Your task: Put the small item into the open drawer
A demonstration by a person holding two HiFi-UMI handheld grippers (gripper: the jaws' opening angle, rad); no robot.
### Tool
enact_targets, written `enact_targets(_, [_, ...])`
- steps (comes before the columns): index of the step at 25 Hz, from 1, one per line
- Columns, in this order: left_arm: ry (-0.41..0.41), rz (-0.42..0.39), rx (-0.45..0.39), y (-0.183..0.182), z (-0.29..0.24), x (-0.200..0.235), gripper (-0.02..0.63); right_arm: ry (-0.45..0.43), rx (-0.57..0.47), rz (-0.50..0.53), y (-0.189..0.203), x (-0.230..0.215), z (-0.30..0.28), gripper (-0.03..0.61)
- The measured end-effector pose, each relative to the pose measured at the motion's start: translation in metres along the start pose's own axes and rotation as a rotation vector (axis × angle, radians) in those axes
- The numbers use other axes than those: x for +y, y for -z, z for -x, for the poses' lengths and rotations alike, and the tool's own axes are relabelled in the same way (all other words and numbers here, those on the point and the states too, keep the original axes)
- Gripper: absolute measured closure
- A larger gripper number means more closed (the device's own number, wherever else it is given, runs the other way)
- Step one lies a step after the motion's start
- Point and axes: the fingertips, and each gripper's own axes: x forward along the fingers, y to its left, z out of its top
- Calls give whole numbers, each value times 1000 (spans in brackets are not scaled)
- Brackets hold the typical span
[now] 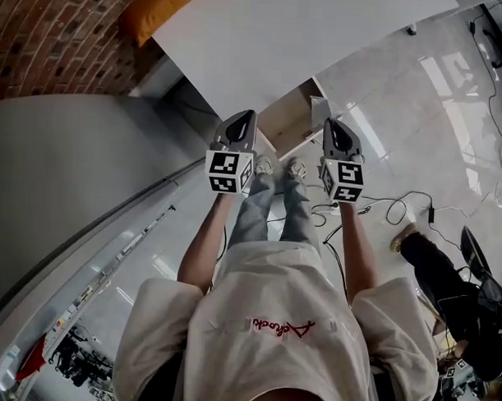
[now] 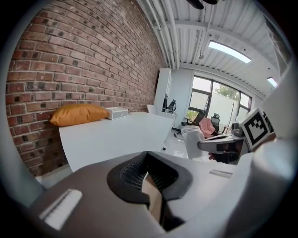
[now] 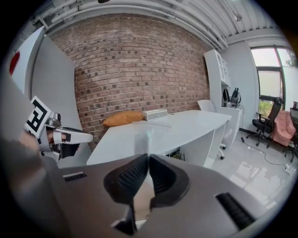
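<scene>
Where desk (image 1: 306, 33) ends, drawer (image 1: 287, 119) open, wood interior showing.

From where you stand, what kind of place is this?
Probably an office or studio: a long white desk against a brick wall, and an office chair by a large window.

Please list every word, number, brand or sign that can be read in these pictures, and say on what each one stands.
Red script on the back of the person's shirt: a cursive word, too blurred to read.
Marker cubes: black-and-white square patterns only, no letters.
No other text can be read in any view.
</scene>
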Motion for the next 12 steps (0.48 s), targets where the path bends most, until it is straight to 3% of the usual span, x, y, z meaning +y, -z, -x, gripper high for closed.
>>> enact_targets(8, [19, 33, 91, 70, -2, -8, 604, -14, 69, -39, 58, 11, -13, 560])
enact_targets(12, [0, 94, 138, 113, 5, -5, 604, -39, 123, -41, 97, 21, -15, 560])
